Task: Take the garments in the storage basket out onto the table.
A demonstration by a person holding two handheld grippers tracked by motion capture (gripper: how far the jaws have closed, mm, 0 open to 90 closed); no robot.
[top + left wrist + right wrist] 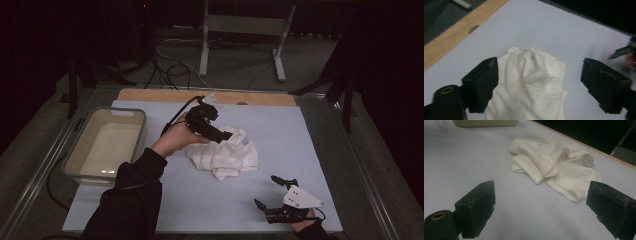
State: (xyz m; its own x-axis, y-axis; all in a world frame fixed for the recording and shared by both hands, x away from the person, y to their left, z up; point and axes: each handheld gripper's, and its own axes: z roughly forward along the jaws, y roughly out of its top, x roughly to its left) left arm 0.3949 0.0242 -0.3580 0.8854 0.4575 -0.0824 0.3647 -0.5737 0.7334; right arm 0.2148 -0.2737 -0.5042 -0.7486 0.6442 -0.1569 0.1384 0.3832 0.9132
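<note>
Two grippers are working over a pale blue mat (300,130). One crumpled white cloth (225,152) is lying near the mat's middle, well apart from the tub (137,120) at the left edge. The left gripper (220,134) is hovering at the cloth's far-left side, jaws spread wide and holding nothing; in the left gripper view the cloth (529,82) is sitting between them. The right gripper (272,192) is waiting near the mat's front edge, well short of the cloth (554,167), jaws likewise parted and empty. Judging by its folds, the cloth is looking soft, light and limp, so it would sag and trail when lifted. A raised ridge or free corner seems the best hold.
</note>
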